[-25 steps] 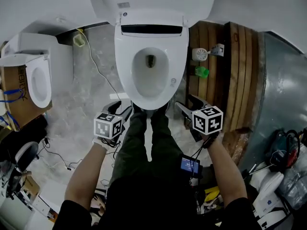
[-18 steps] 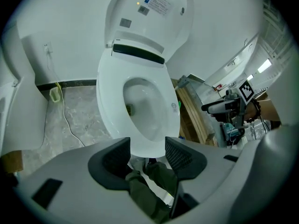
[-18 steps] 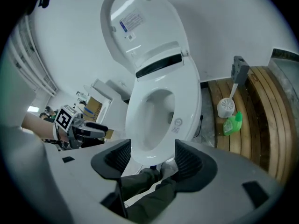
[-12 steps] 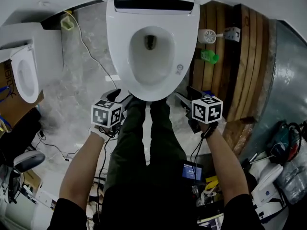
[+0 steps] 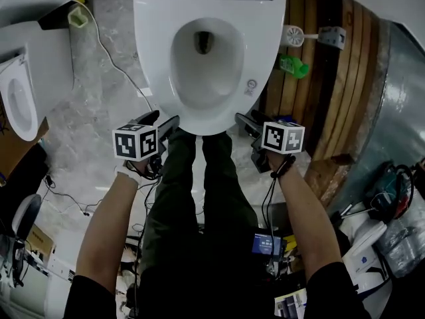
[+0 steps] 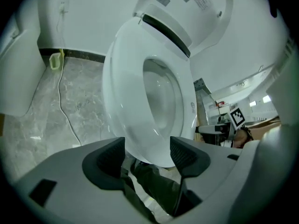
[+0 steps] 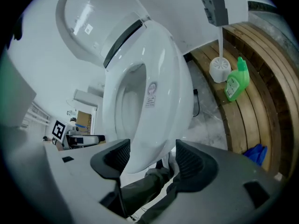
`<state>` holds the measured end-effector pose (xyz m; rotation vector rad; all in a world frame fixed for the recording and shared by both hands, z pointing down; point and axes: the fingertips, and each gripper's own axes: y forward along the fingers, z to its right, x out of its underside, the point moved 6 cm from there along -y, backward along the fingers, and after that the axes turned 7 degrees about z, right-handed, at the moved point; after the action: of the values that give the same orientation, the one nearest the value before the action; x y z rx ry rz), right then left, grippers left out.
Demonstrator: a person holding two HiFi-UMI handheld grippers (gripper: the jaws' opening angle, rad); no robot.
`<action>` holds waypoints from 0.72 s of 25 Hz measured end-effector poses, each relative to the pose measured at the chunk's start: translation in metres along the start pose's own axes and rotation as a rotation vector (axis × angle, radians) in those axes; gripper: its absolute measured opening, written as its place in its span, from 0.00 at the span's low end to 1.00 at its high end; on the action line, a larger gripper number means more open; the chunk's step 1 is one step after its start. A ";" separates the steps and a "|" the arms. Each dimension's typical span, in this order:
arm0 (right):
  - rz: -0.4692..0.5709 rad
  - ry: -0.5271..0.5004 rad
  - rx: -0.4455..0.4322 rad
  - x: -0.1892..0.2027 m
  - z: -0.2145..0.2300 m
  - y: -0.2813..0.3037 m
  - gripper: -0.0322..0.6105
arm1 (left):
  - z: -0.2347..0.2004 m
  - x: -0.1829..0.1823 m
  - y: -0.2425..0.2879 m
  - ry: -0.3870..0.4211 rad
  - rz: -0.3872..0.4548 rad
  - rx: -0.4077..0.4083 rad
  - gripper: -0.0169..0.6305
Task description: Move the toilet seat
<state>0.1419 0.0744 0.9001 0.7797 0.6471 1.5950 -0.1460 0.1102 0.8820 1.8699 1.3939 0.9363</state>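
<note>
The white toilet seat (image 5: 154, 65) lies down on the bowl, with the lid (image 6: 187, 8) raised behind it. My left gripper (image 5: 163, 119) is at the seat's front left rim. Its jaws have just been opening and stand open, and the seat's front edge (image 6: 126, 101) shows in the gap without either pad pressing on it. My right gripper (image 5: 247, 126) is at the front right rim, also open. In the right gripper view the seat's edge (image 7: 168, 92) shows between the right gripper's (image 7: 153, 155) pads, untouched.
The person's legs (image 5: 199, 191) stand right in front of the bowl. A toilet brush (image 5: 294, 35) and a green bottle (image 5: 292, 66) sit by wooden boards (image 5: 339, 98) at the right. A second toilet (image 5: 16, 98) and a cable (image 5: 106, 52) are at the left.
Both grippers have come down and closer to the seat's front rim, and each has rolled. The toilet now fills more of the head view. The left jaws stand wider.
</note>
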 end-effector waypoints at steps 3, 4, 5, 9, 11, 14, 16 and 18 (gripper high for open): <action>-0.002 0.035 -0.016 0.010 0.001 0.009 0.52 | -0.001 0.010 0.007 -0.083 -0.014 0.034 0.49; -0.002 0.043 -0.017 0.012 0.002 0.012 0.52 | -0.001 0.013 0.010 -0.091 -0.020 0.037 0.49; 0.001 0.051 -0.017 0.013 0.003 0.015 0.52 | -0.002 0.016 0.013 -0.096 -0.026 0.036 0.49; 0.013 0.064 -0.014 0.009 -0.001 0.027 0.52 | -0.003 0.019 0.025 -0.128 -0.018 0.033 0.49; 0.010 0.055 -0.006 0.007 -0.004 0.031 0.53 | -0.002 0.018 0.028 -0.134 -0.010 0.039 0.49; 0.009 0.050 -0.002 0.008 -0.006 0.030 0.53 | -0.002 0.016 0.031 -0.127 -0.013 0.038 0.50; 0.009 0.064 -0.008 0.009 -0.007 0.028 0.53 | -0.002 0.016 0.032 -0.117 -0.022 0.035 0.50; 0.010 0.088 -0.020 0.008 -0.010 0.025 0.53 | -0.002 0.017 0.030 -0.101 -0.032 0.037 0.50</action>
<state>0.1180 0.0783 0.9143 0.7021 0.6898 1.6495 -0.1286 0.1189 0.9105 1.8900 1.3847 0.7941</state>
